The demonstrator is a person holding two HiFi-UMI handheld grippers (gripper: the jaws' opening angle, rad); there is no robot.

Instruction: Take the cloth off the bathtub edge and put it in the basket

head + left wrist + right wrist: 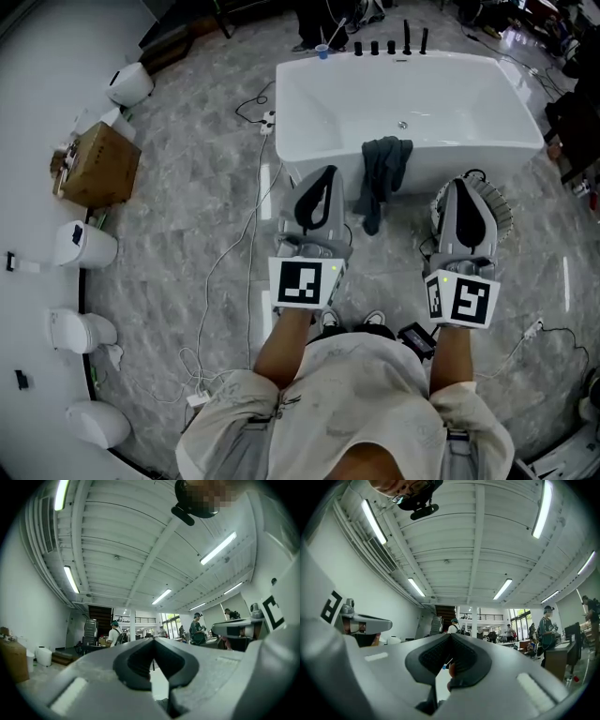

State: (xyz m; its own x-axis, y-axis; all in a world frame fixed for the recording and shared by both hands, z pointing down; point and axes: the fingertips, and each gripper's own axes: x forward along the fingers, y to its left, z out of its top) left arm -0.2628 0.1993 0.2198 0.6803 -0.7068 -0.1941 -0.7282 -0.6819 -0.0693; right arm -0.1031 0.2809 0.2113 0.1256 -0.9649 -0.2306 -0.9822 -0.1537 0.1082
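Observation:
A dark teal cloth (383, 173) hangs over the near edge of the white bathtub (309, 103), its end trailing down toward the floor. My left gripper (322, 180) is held up just left of the cloth, apart from it. My right gripper (465, 187) is to the cloth's right, over a round woven basket (502, 214) that it partly hides. Both grippers tilt upward, so both gripper views show mostly the ceiling. In each gripper view the jaws meet at the tips, the left gripper (152, 640) and the right gripper (451, 635) shut with nothing held.
Black tap fittings (390, 45) line the tub's far rim. A cardboard box (98, 165) and white containers (82, 246) stand along the curved wall at left. Cables (246, 220) run over the grey marble floor. People stand far off in the hall (114, 632).

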